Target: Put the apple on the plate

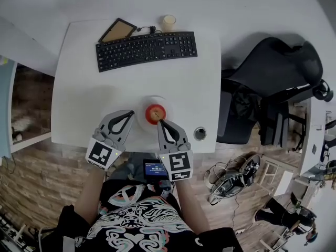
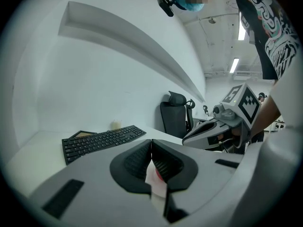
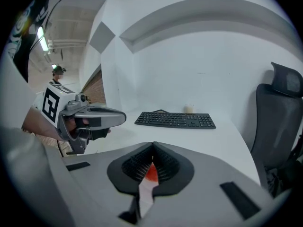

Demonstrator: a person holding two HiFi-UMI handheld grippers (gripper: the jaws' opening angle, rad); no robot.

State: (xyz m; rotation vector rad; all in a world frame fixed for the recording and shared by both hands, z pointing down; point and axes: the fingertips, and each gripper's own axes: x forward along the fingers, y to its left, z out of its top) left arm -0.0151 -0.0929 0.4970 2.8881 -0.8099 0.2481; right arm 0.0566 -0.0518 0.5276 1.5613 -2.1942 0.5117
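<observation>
A red apple rests on a small white plate near the front edge of the white desk. My left gripper is shut, its tips at the plate's left rim. On the near side of the apple, my right gripper is also shut, with its tips close to the fruit. In the left gripper view the jaws meet with nothing held, and a sliver of the apple shows beyond them. The right gripper view shows the same: closed jaws and the apple past them.
A black keyboard lies across the far part of the desk, with a framed tablet and a small pale cup behind it. A round grommet sits at the front right. A black office chair stands right of the desk.
</observation>
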